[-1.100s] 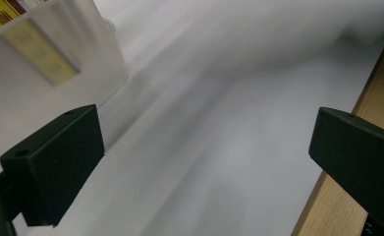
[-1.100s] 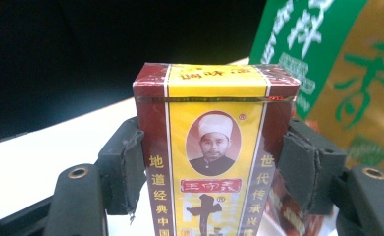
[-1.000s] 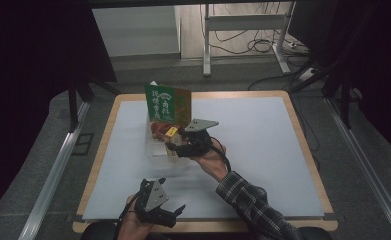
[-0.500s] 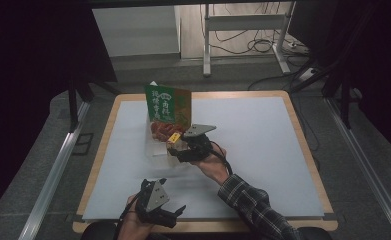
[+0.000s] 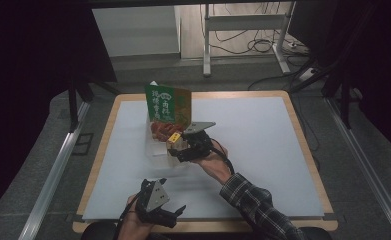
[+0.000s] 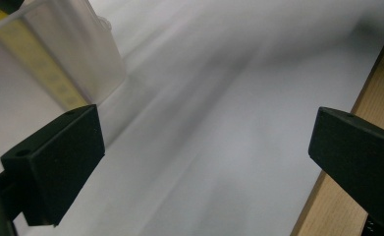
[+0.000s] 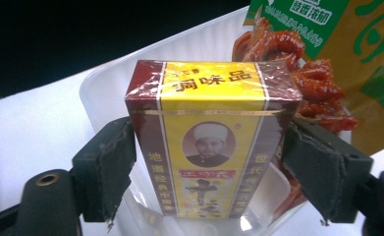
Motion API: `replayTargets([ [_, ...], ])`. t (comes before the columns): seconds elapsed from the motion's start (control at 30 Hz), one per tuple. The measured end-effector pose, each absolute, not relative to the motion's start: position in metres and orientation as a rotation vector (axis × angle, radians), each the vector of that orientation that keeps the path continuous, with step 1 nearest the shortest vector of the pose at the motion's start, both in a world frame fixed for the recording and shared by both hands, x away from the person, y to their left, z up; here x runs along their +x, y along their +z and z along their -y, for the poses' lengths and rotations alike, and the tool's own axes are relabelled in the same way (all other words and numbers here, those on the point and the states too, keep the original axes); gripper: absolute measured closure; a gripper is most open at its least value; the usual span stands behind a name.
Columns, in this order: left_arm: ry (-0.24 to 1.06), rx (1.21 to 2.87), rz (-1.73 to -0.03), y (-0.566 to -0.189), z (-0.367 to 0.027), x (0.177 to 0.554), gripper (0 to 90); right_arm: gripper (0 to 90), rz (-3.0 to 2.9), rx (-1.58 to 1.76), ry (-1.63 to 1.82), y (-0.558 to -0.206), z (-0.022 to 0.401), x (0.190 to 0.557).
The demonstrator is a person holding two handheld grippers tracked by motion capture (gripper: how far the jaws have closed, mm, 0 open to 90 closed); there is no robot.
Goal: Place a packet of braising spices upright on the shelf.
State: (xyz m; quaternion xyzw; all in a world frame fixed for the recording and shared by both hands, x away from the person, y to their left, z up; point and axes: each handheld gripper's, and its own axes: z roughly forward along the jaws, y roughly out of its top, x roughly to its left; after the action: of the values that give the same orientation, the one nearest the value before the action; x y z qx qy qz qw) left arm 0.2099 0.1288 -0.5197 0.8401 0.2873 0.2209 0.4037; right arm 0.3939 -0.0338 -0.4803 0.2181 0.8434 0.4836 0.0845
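Dark room, white tabletop (image 5: 263, 150), left gripper (image 5: 159, 206) apart, right gripper (image 7: 206, 169) just opening around box (image 7: 211, 132).

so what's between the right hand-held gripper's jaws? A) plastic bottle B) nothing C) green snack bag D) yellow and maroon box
D: in the right gripper view the yellow and maroon box stands between the right hand-held gripper jaws, over the clear plastic tray.

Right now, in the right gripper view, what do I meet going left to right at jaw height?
Left black pad → yellow and maroon spice box, standing in the clear plastic tray → right black pad → green and orange snack bag at the far right.
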Motion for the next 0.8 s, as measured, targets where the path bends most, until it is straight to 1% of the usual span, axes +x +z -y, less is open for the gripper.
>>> replayTargets([
  [0.3, 0.561, 2.122, -0.725, -0.520, -0.129, 0.210, 0.3, 13.6, -2.530, 0.613, 1.452, -0.476, 0.035, 0.391],
  [0.8, 0.568, 2.119, -0.728, -0.520, -0.129, 0.210, 0.3, 12.4, -2.539, 0.582, 1.418, -0.461, 0.045, 0.387],
])
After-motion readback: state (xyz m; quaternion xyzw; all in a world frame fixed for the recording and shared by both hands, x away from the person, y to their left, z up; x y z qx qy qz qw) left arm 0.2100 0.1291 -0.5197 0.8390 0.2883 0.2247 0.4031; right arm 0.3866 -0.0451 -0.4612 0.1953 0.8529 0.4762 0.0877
